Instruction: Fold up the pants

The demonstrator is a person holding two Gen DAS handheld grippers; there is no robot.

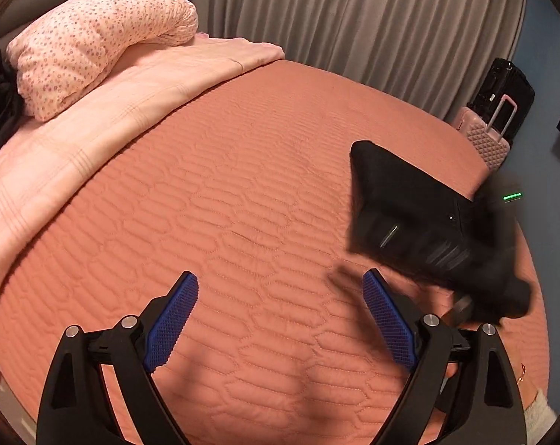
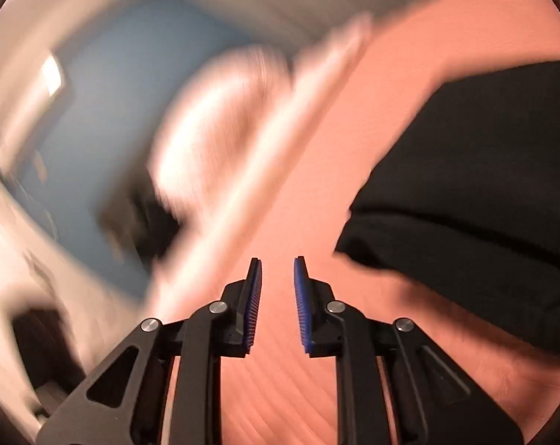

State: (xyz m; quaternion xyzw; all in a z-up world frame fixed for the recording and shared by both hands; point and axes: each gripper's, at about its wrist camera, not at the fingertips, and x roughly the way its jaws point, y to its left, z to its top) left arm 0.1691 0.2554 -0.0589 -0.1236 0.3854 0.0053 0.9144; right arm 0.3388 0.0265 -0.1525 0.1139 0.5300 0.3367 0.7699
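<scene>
We judge the fold largely done: the black pants (image 1: 420, 207) lie as a compact bundle on the bedspread (image 1: 242, 204), while our left gripper (image 1: 280, 319) gapes empty and our right gripper (image 2: 277, 304), narrowed, holds nothing.

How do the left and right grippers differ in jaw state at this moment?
The left gripper has its blue pads spread wide; the right gripper has its pads drawn close, a narrow gap left. The left view is sharp, the right view motion-blurred. Both hold nothing, over the orange bedspread, with the black pants off to the side.
</scene>
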